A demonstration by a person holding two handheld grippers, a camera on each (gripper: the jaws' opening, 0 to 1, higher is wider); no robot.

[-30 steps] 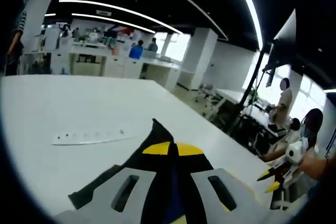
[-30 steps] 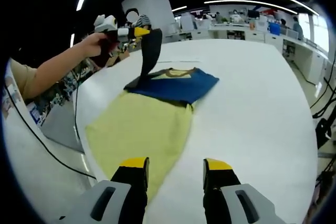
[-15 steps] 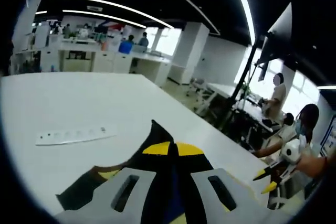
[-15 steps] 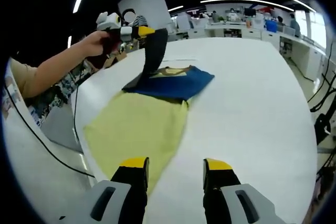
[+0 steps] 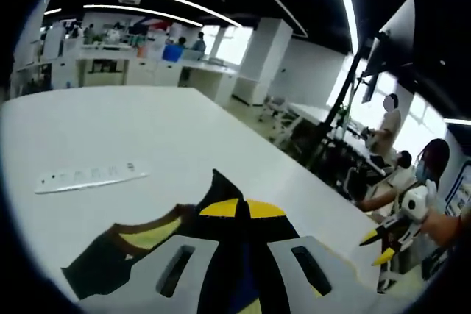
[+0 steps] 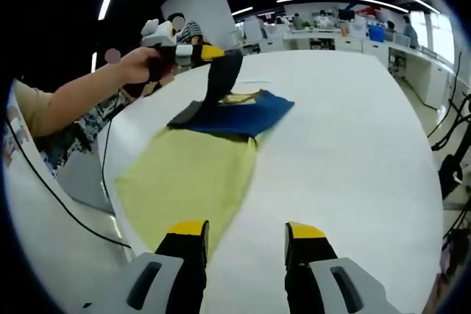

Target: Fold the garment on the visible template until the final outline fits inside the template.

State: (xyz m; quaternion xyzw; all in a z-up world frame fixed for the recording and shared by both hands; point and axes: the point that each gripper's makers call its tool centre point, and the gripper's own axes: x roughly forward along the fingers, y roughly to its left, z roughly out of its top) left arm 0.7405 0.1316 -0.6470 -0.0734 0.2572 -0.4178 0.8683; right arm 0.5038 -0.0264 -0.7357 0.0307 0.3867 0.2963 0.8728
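Note:
A blue garment [image 6: 243, 113] with a yellowish collar lies folded at the far end of a yellow-green template [image 6: 184, 178] on the white table [image 6: 353, 130]. A hand holds my left gripper [image 6: 212, 52] above the garment's left edge, shut on a dark sleeve [image 6: 223, 77] that arches up from the cloth. In the left gripper view the left gripper [image 5: 243, 209] pinches that dark sleeve [image 5: 215, 185] between its yellow tips. My right gripper [image 6: 246, 229] hovers open over the near edge of the template with nothing between its jaws; the right gripper [image 5: 377, 248] also appears at the far right.
A white power strip [image 5: 88, 179] lies on the table [image 5: 147, 130] beyond the garment. The table's left edge [image 6: 110, 145] runs beside the template, with cables hanging below. Desks and seated people fill the room behind.
The left gripper has carried the dark sleeve to the right, further over the blue garment, so the sleeve now bends in an arch. The right gripper has stayed open and still.

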